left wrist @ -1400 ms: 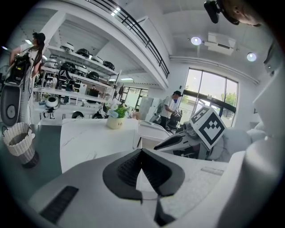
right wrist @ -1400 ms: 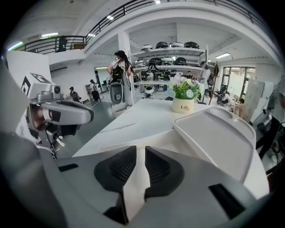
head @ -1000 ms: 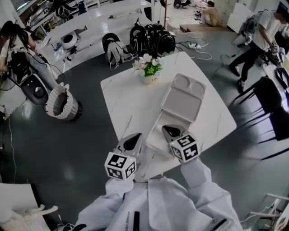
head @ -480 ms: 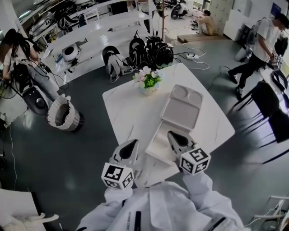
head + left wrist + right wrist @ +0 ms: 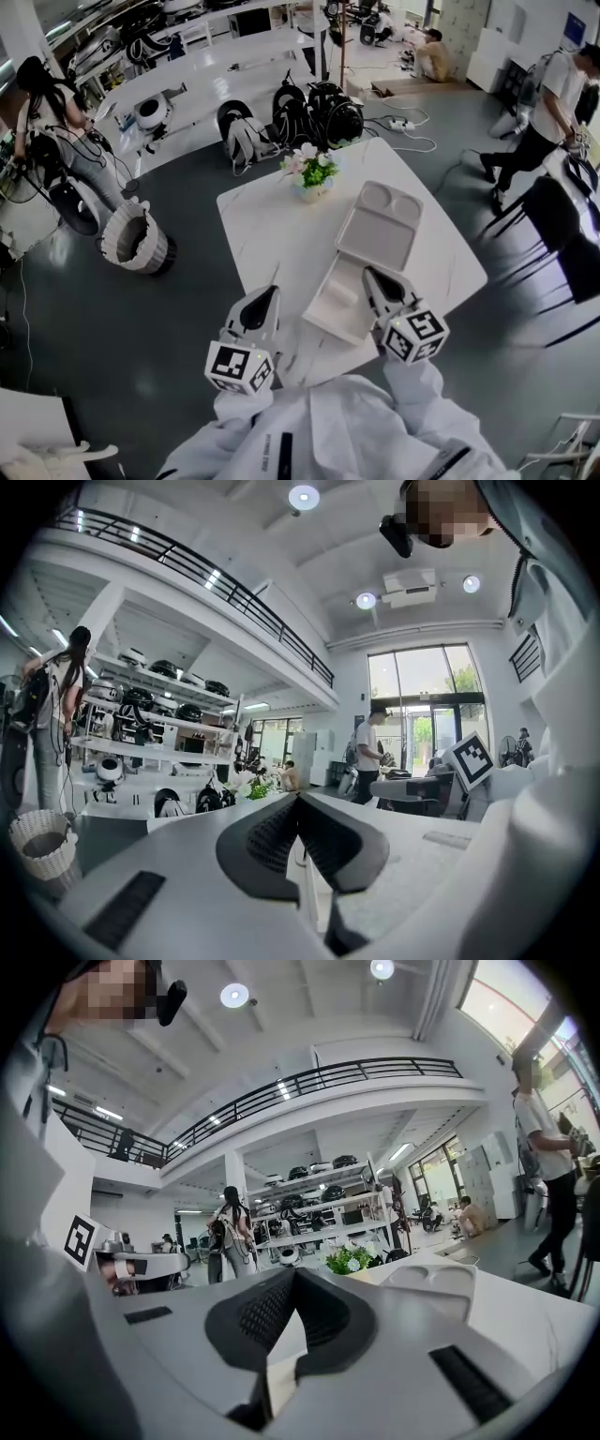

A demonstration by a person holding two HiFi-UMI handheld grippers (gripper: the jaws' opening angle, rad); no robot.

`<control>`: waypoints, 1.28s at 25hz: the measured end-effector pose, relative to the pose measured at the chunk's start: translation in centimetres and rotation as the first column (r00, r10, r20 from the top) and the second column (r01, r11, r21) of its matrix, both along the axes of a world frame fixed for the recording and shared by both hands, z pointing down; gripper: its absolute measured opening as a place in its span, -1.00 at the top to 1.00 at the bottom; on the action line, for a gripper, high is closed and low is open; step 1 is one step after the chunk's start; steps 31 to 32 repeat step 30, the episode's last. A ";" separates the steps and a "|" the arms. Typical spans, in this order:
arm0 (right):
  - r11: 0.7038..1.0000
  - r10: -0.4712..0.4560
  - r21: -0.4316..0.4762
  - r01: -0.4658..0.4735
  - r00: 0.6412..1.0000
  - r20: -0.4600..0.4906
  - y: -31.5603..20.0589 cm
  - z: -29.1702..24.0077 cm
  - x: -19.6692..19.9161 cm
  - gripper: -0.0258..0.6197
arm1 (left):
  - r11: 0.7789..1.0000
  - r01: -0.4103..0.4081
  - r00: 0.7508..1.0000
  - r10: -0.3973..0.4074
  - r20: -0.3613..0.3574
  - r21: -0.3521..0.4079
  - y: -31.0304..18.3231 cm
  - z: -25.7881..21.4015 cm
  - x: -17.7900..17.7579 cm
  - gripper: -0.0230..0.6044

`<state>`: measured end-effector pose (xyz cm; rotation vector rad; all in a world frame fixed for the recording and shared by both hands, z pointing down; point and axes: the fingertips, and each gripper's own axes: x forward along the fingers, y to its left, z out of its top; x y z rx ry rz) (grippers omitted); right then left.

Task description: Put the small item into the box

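Left tool (image 5: 271, 294) and right tool (image 5: 371, 275), both closed empty, flank the box (image 5: 377, 234); flowers (image 5: 309, 167) beyond.

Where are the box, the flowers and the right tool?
box (image 5: 380, 230), head view, on the flat of its open lid.
flowers (image 5: 309, 167), head view, on the blooms.
right tool (image 5: 373, 277), head view, at its closed tips.

A large robotics lab or workshop hall; long white benches (image 5: 206, 56) carry helmet-like devices (image 5: 148, 109); black backpacks (image 5: 323, 94) and a power strip (image 5: 403, 97) with cables lie on the grey floor (image 5: 187, 309); open shelves (image 5: 141, 719) hold rows of gear; a railed mezzanine (image 5: 187, 569) runs overhead near tall windows (image 5: 417, 700); people (image 5: 548, 103) stand working at stations.
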<state>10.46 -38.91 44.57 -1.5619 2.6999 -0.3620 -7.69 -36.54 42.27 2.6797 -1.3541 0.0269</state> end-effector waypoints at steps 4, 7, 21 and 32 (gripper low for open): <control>1.000 0.017 0.010 -0.017 1.000 -0.001 0.0 -0.3 0.6 0.94 | 1.000 0.013 1.000 -0.013 0.008 0.006 -0.2 -0.1 -0.3 0.95; 0.999 0.031 0.009 -0.031 1.000 -0.002 0.2 -0.5 0.9 0.94 | 1.000 0.021 1.000 -0.021 0.015 0.011 -0.2 -0.2 -0.4 0.95; 0.997 0.060 0.044 -0.059 0.998 -0.020 1.0 -1.5 2.0 0.94 | 0.998 0.057 0.998 -0.057 0.028 0.006 0.2 -0.2 -1.0 0.95; 0.998 0.057 0.041 -0.055 0.997 -0.048 1.3 -0.5 1.9 0.94 | 0.998 0.059 0.997 -0.060 0.041 0.010 0.4 0.4 -1.3 0.95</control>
